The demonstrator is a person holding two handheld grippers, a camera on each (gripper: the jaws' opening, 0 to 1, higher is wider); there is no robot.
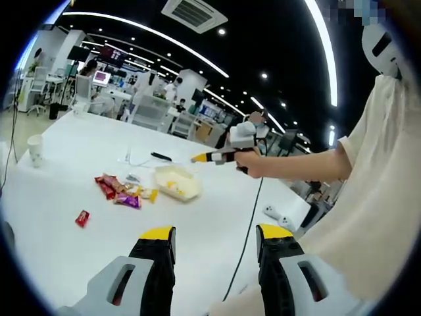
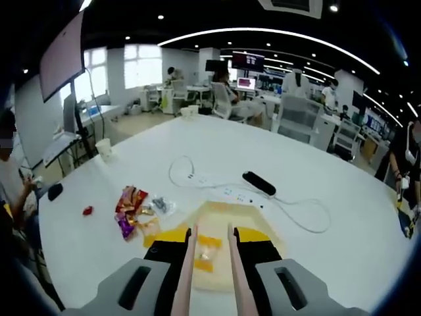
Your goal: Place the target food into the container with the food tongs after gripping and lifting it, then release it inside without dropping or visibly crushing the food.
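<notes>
Right gripper poises slim pale tongs over the shallow translucent container mid-table — arms slightly parted around a yellow food piece; grip uncertain.

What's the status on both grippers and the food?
Left gripper open, idle above the table. Right gripper holds tongs over the container, yellow food between tips. Snack packets alongside, clear.

White table top throughout. Pale translucent plastic container, yellow food piece inside. Pink-beige tong arms over it. Grey gripper bodies, black jaws, yellow tips. Red, purple, yellow snack wrappers mid-table; lone red wrapper nearer the edge. White power strip, white cable. Black oblong remote. White paper cup.
</notes>
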